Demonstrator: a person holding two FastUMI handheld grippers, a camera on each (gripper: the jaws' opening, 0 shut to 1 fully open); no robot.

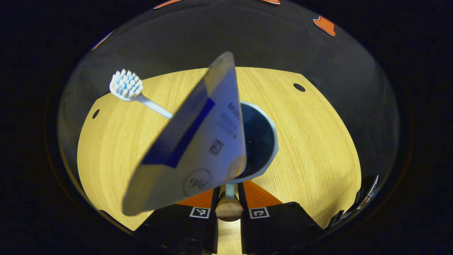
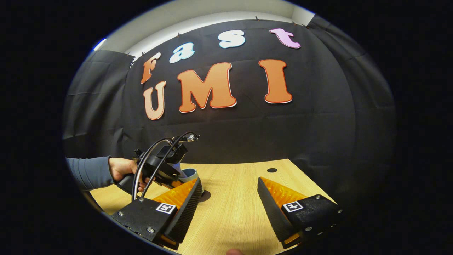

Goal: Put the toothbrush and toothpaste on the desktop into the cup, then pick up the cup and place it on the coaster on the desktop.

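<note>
In the left gripper view the toothpaste stands tilted in the blue cup, its flat crimped end up and toward the camera. The toothbrush leans out of the cup too, its bristle head pointing up and left. The left gripper is clenched on the cup's rounded wooden handle. The cup stands on a pale wood-grain desktop before black cloth. In the right gripper view the right gripper is spread wide, grasping nothing, above the desktop; a hand holds the other gripper by the cup.
</note>
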